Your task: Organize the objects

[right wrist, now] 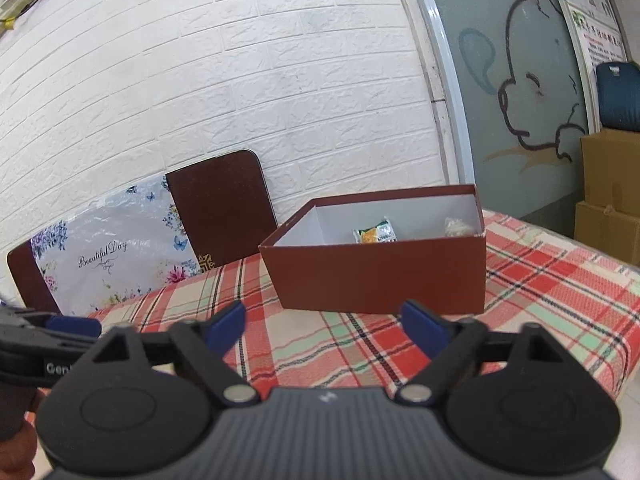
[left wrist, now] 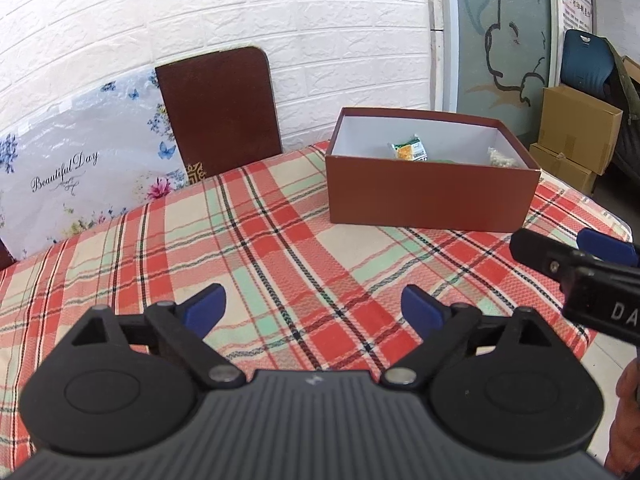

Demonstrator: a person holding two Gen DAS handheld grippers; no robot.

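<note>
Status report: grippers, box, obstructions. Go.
Left gripper and right gripper open, empty. Box open on table, yellow packet inside. Nothing in the way.

The left gripper [left wrist: 314, 307] is being held pointing forward and angled downward, its jaws being kept spread wide, with nothing being gripped between the blue pads [left wrist: 208, 308]. The right gripper [right wrist: 323, 325] is being held just beside it, angled slightly downward, its jaws likewise being kept wide apart and nothing being pressed between its blue fingertips [right wrist: 424, 330]. Each gripper is being caught at the edge of the other's wrist view. A part of a hand [left wrist: 628, 412] is being glimpsed behind the right gripper's body.
</note>
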